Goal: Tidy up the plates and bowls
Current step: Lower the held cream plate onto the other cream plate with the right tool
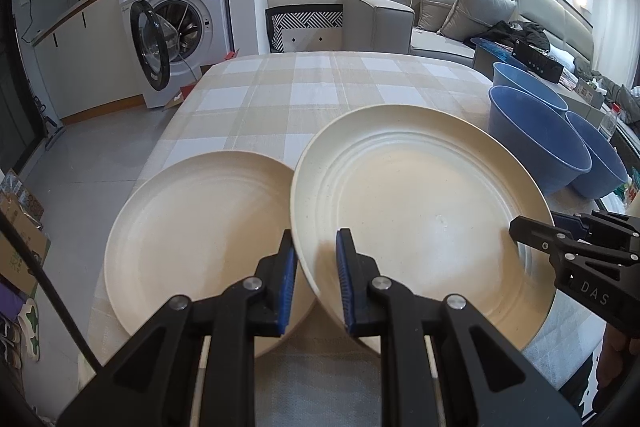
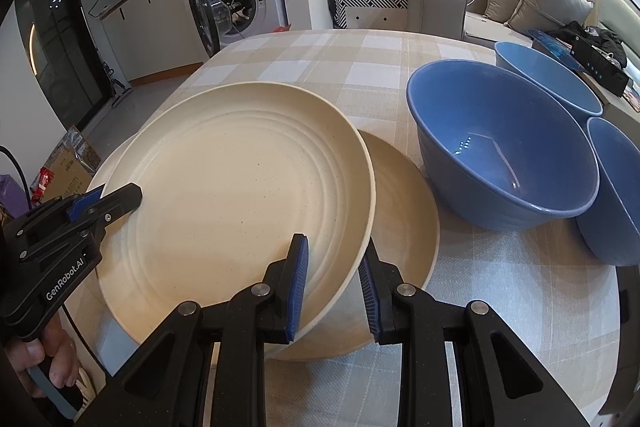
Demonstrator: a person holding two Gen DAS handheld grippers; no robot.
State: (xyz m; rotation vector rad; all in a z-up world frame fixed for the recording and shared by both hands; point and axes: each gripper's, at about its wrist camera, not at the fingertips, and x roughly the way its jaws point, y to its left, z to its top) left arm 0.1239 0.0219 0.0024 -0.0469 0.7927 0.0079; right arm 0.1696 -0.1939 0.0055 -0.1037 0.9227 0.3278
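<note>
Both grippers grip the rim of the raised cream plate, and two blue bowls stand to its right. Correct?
Three blue bowls, not two: the right wrist view shows the near bowl, the far bowl and the edge bowl. The left gripper and right gripper do grip the raised cream plate by its rim.

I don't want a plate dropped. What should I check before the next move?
1. Left tool straddles the lifted plate's rim: ok.
2. Right tool straddles the opposite rim: ok.
3. Both tools clamped tight: cannot tell.
4. Lower plate centred beneath the lifted plate: not ok, it pokes out on the bowl side.
5. Nearest blue bowl apart from the lifted plate: ok.
</note>
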